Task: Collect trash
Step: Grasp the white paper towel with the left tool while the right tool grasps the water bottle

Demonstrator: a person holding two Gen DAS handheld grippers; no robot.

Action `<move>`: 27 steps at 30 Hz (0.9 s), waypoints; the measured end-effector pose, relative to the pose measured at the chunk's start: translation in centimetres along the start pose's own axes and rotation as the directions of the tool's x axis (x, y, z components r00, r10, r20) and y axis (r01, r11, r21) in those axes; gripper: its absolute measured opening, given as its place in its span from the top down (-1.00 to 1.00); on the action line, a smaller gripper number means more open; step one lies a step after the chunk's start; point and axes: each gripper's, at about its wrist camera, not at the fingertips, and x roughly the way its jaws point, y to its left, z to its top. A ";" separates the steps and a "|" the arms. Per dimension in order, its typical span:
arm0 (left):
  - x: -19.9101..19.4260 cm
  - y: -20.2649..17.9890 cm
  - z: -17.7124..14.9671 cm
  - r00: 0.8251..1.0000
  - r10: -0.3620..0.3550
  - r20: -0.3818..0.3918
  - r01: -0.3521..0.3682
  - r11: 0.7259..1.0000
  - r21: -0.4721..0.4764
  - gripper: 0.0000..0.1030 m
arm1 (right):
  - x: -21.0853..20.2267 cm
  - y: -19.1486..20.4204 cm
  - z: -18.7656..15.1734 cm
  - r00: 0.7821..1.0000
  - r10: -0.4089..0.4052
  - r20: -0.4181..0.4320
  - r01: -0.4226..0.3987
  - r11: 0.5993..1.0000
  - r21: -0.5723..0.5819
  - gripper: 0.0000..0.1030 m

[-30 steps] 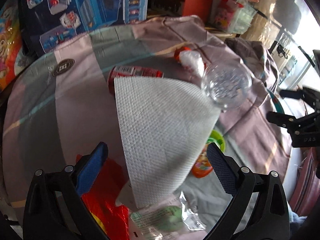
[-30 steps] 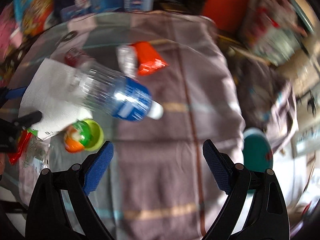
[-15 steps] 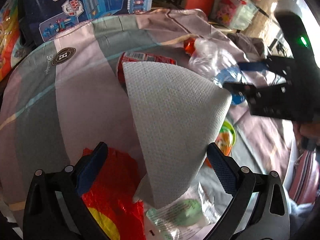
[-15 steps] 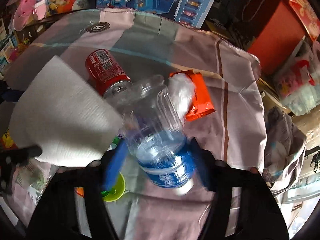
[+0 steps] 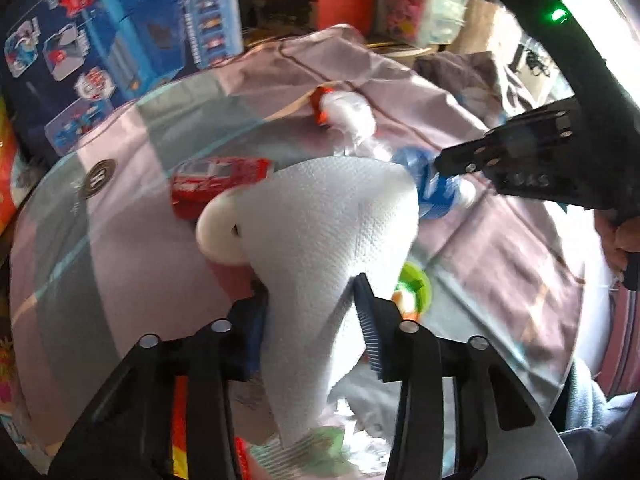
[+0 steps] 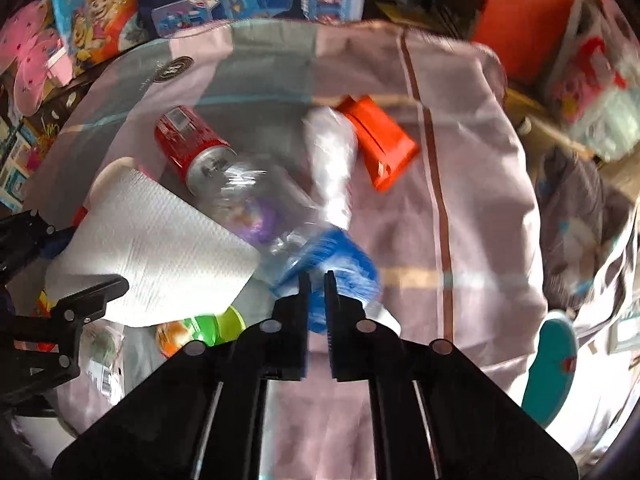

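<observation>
A white paper towel stands bunched between the pads of my left gripper, whose jaws are closing and pinch it. A clear plastic bottle with a blue label lies on the cloth. My right gripper has its jaws closing, nearly together, squeezing the bottle's blue-labelled end. A red can lies just behind the bottle, and a white crumpled wrapper and an orange-red pack lie further back. From the left wrist view the right gripper reaches in from the right onto the bottle.
A green and orange cup lies by the towel's near edge. A red wrapper and a clear packet lie under my left gripper. The pink and grey tablecloth covers a round table, with toy boxes behind and a teal object at the right.
Both grippers went from wide open to closing. The left one now pinches the paper towel into a bunch. The right one came down onto the bottle and squeezed its labelled end.
</observation>
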 end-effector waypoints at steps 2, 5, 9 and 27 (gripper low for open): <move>-0.2 -0.1 0.2 1.000 -0.024 0.012 0.024 0.999 -0.031 0.36 | -0.1 -1.1 -0.5 1.000 0.002 0.000 -0.002 1.000 0.027 0.19; -0.3 0.9 0.9 0.998 -0.057 0.023 0.059 0.993 -0.100 0.60 | -0.3 -2.2 -1.2 1.000 0.007 -0.005 -0.006 0.999 0.045 0.08; -0.8 2.1 2.2 0.997 -0.070 0.041 0.076 0.982 -0.172 0.87 | -0.6 -3.3 -1.8 1.000 0.003 -0.006 -0.003 0.997 0.074 -0.09; -1.3 6.6 1.5 0.998 -0.039 0.049 0.050 0.965 -0.257 0.86 | 5.0 0.2 3.6 0.983 0.129 -0.131 -0.124 0.991 0.045 -0.31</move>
